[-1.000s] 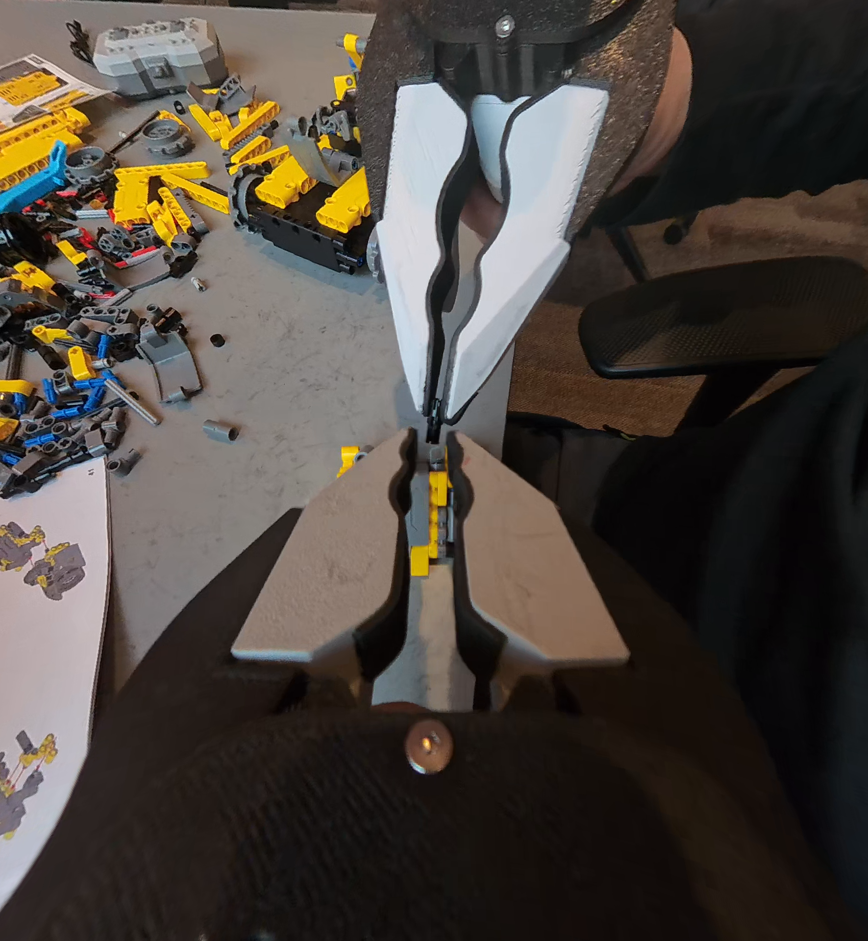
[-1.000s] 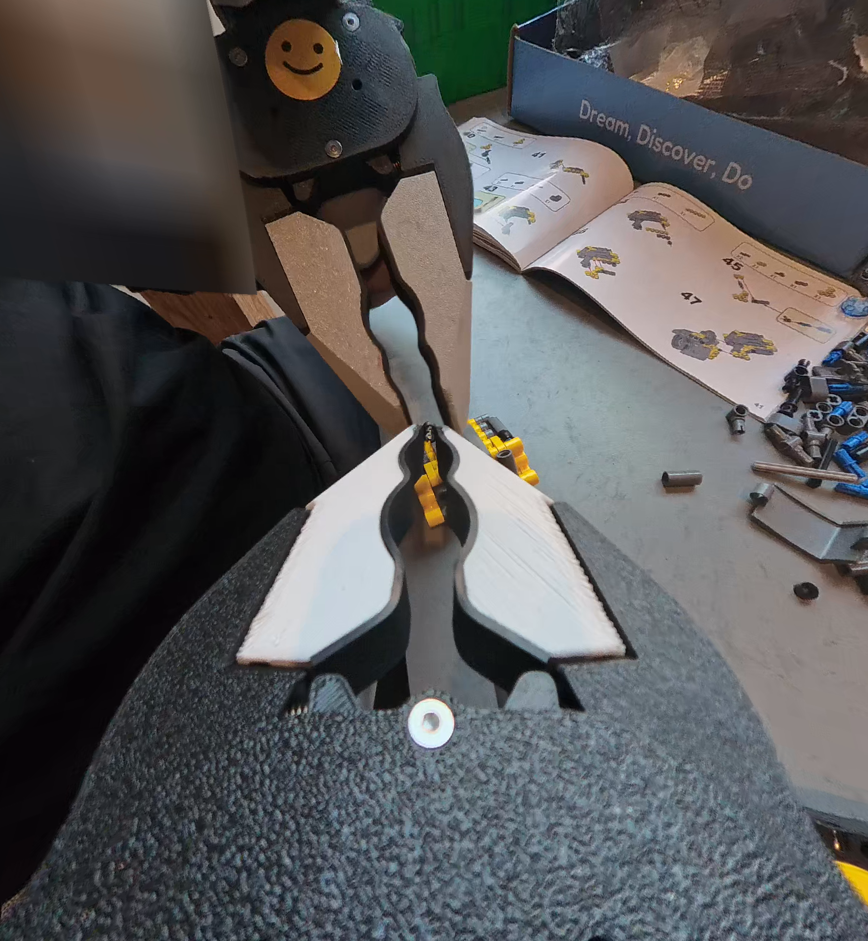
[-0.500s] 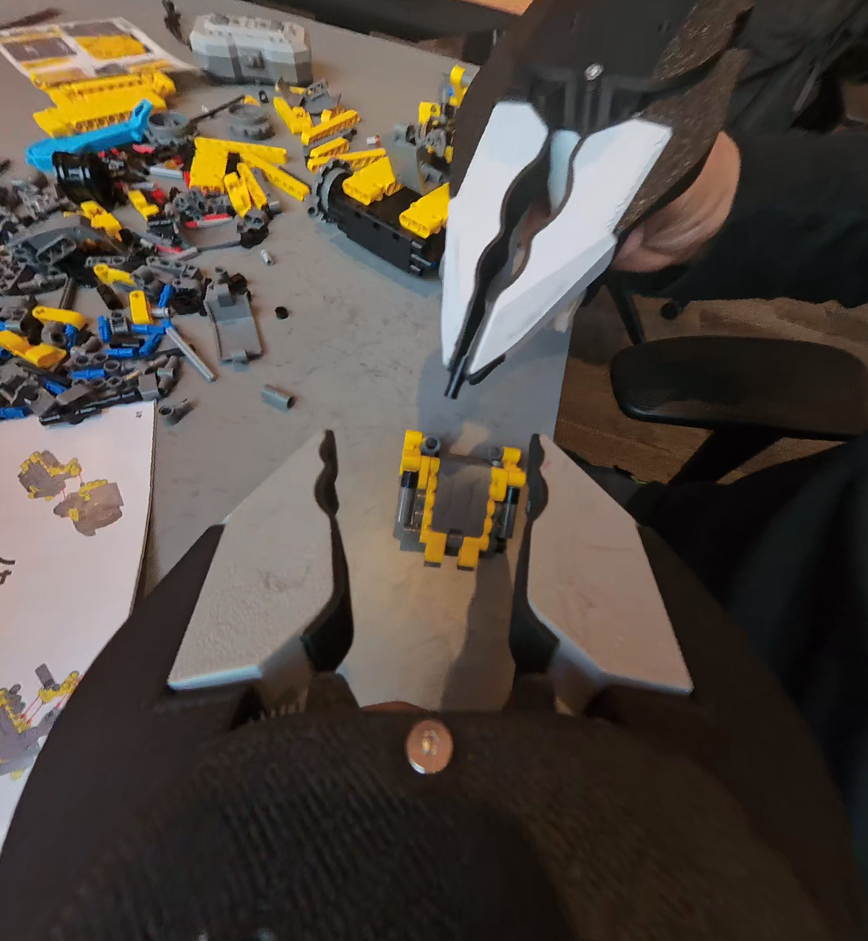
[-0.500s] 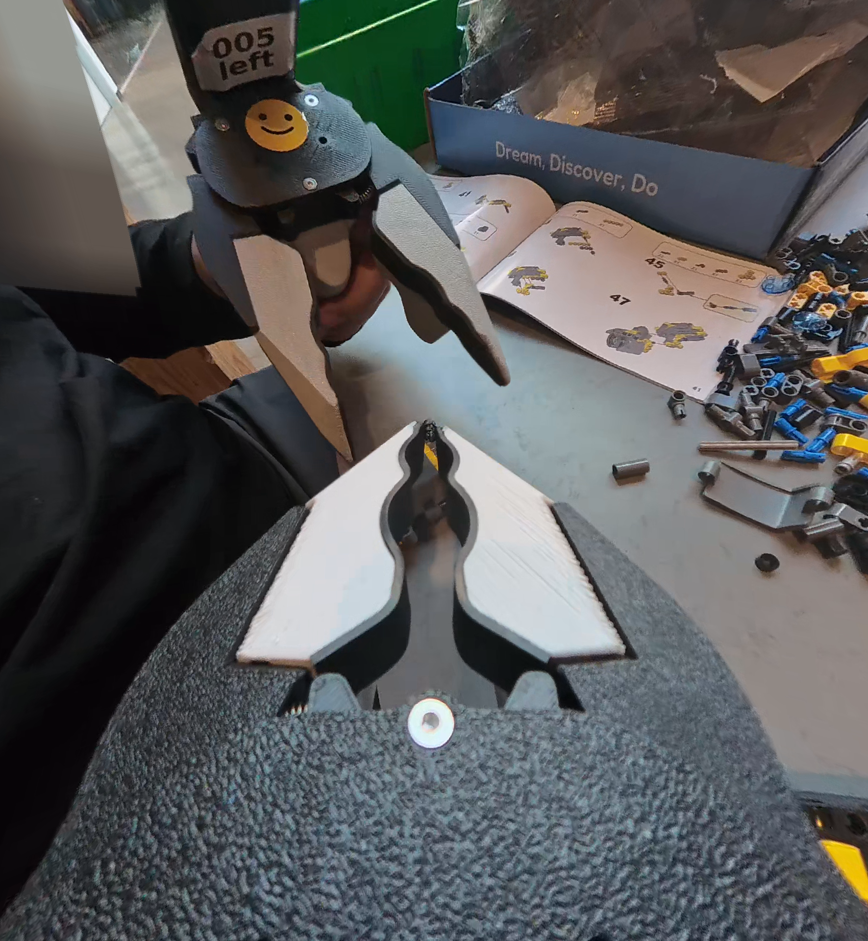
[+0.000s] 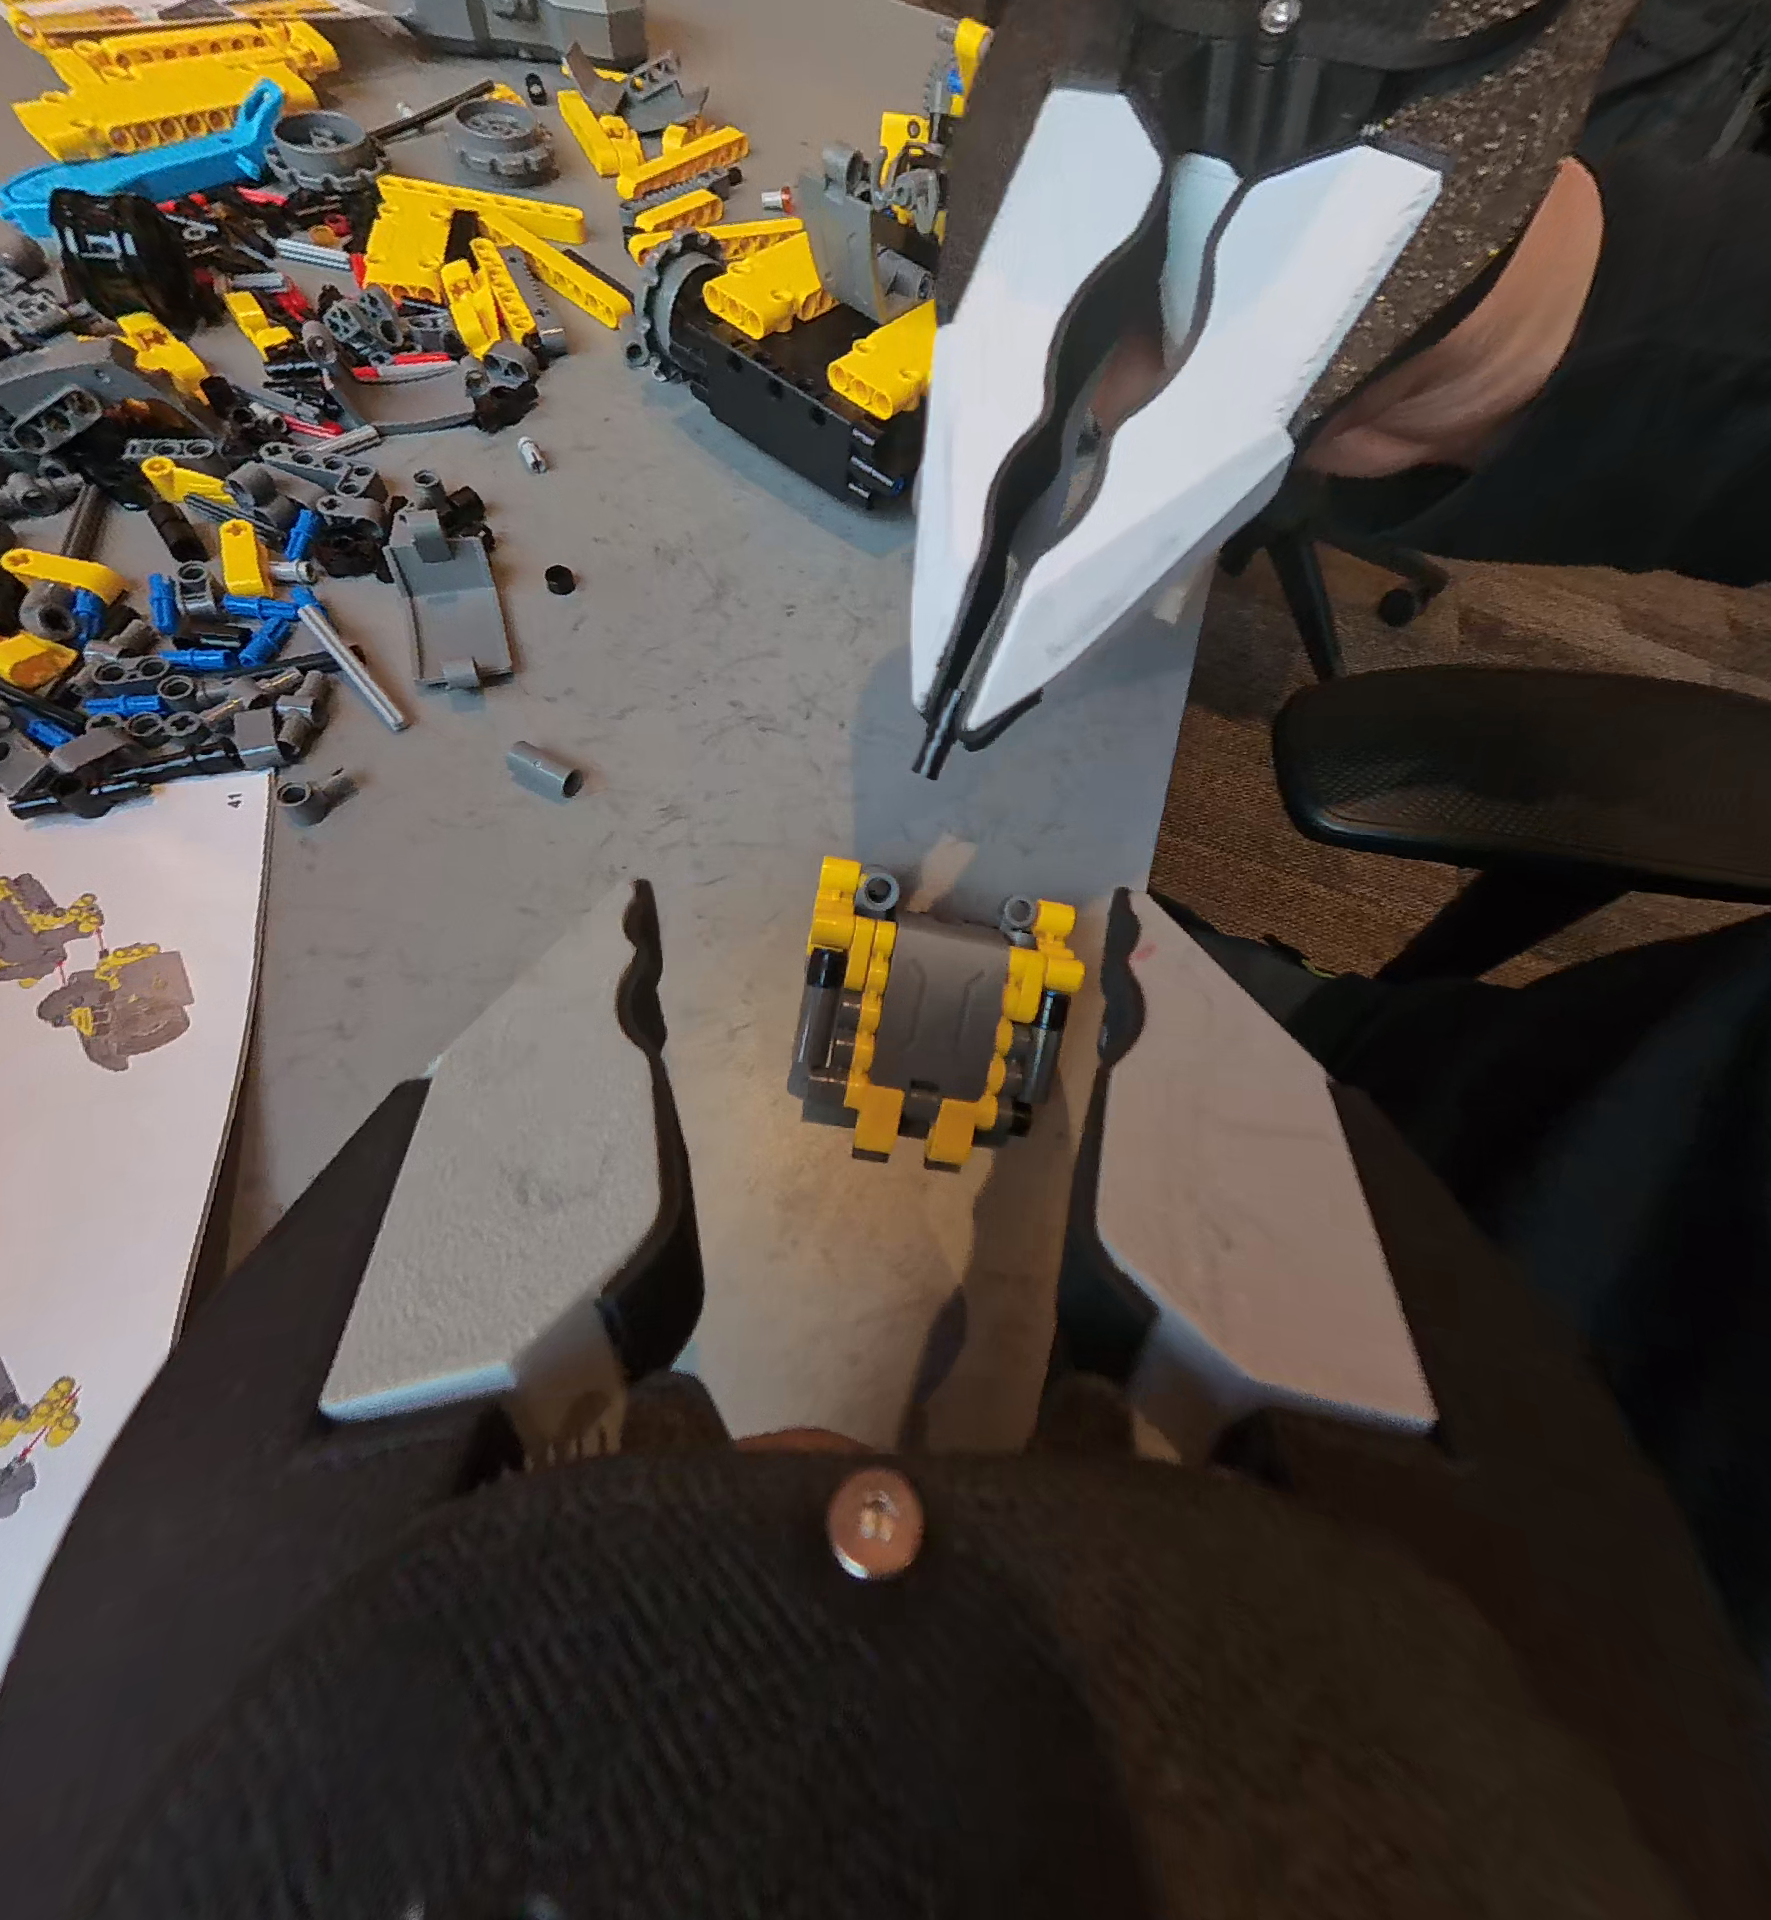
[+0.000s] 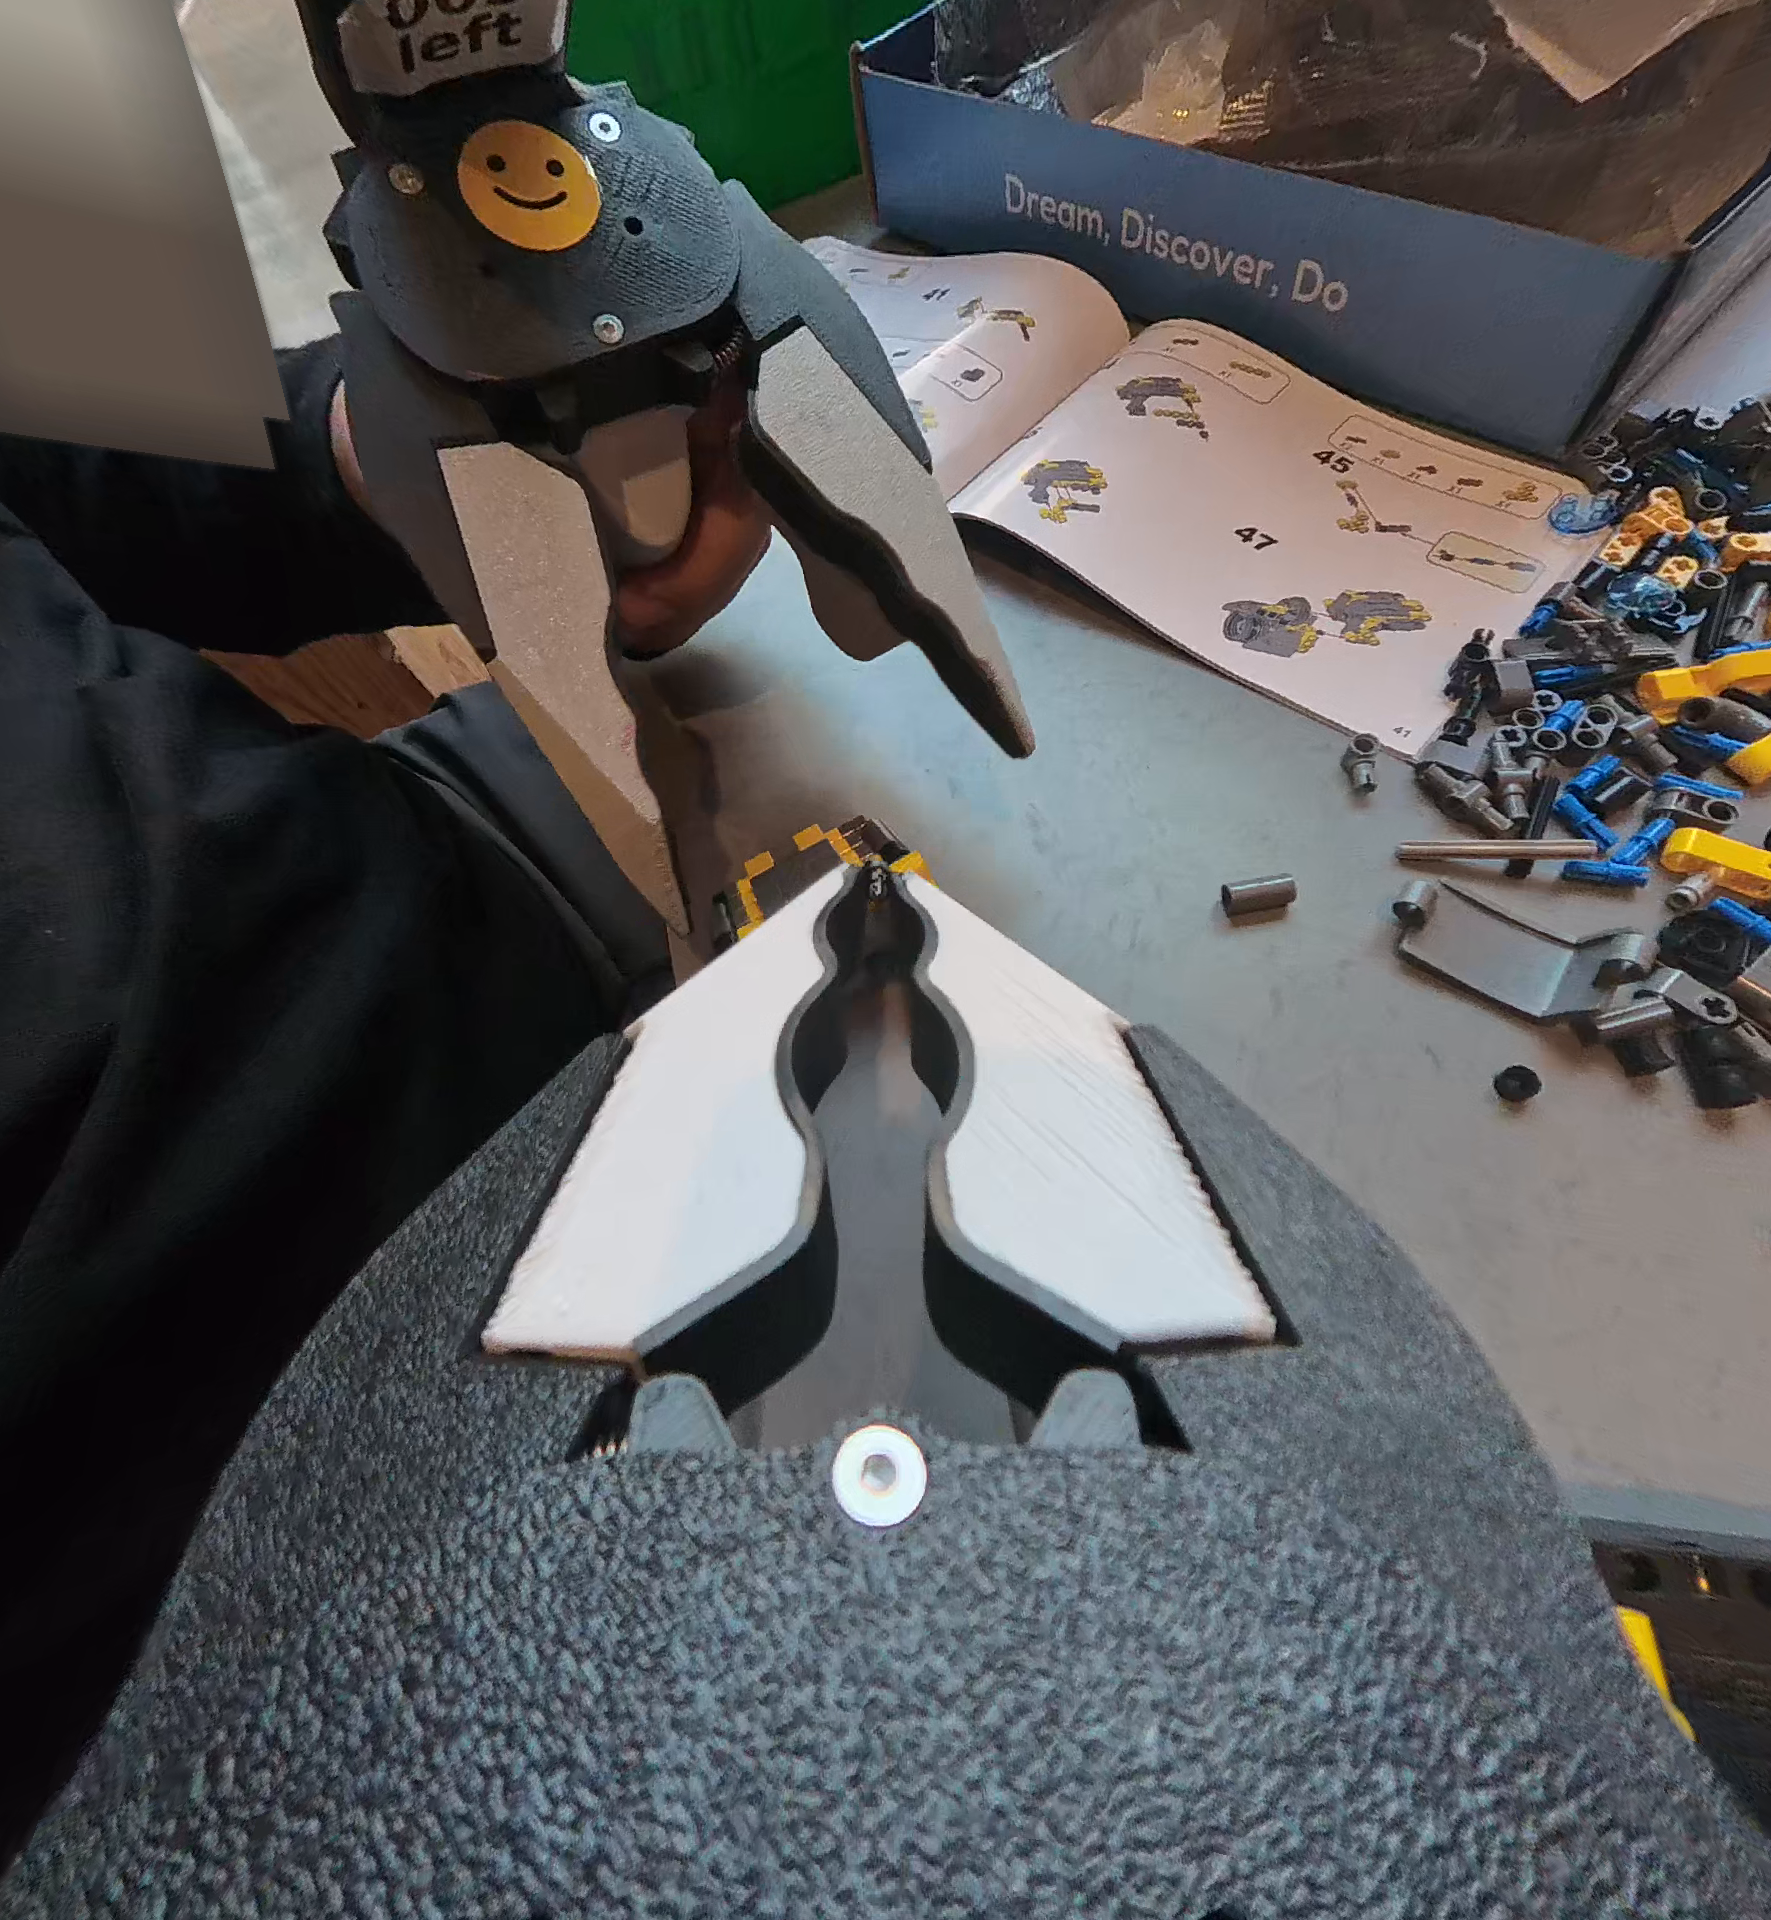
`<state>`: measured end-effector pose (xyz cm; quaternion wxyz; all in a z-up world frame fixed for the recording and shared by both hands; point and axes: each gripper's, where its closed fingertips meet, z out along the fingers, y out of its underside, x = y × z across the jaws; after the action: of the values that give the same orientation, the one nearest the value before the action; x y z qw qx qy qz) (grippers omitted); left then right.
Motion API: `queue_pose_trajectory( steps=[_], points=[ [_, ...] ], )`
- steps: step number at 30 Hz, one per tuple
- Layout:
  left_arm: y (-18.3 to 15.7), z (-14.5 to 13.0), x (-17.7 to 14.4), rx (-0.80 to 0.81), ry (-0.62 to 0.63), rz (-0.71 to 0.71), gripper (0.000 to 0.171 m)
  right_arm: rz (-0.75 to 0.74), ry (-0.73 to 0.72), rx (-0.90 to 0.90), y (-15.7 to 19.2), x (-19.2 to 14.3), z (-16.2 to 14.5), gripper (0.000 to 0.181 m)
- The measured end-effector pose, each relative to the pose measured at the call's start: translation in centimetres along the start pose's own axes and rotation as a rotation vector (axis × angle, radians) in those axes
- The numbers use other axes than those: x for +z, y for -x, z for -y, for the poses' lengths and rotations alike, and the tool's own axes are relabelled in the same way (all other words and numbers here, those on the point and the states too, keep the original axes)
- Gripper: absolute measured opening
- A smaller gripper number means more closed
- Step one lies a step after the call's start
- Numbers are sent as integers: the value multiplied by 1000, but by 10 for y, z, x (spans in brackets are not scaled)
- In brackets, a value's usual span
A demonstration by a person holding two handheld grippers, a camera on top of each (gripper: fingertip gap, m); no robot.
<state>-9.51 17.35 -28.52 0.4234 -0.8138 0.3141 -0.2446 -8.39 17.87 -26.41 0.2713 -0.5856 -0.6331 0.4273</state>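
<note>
Left hand-held gripper (image 5: 876,914) gapes wide around one yellow-grey assembly (image 5: 933,1023); right hand-held gripper (image 6: 876,883) pinches one black pin (image 5: 931,750).

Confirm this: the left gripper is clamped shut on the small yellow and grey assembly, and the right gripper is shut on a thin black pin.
Not quite. The left gripper is open; the yellow and grey assembly sits free on the table between its fingers, as the left wrist view shows. The right gripper is indeed shut on a thin black pin.
</note>
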Motion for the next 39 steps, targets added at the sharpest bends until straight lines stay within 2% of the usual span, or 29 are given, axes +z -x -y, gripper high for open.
queue_pose_trajectory(
  steps=[3, 6, 10, 19, 28, 35, 39],
  points=[
    [3, -3, -4, 11, 8, 34, 82, -7, 2, -9, 0, 1, -3, 3],
    [13, -18, -20, 38, 55, 80, 81, -15, 3, -15, -2, -3, -2, 3],
    [11, -36, -30, -13, 99, 37, 84, 2, 46, -69, 6, -9, -4, 3],
    [-5, -32, 0, -3, 138, -33, 82, 43, 174, -113, 22, 3, -25, 3],
    [-15, -36, 16, 50, 206, -71, 84, 34, 155, -59, 19, -3, -32, 3],
    [-11, -31, 20, -5, 191, -77, 62, 7, 211, -57, 14, -2, -44, 3],
    [-11, -31, 19, 0, 192, -77, 62, 7, 219, -56, 14, 2, -46, 3]
  ],
)
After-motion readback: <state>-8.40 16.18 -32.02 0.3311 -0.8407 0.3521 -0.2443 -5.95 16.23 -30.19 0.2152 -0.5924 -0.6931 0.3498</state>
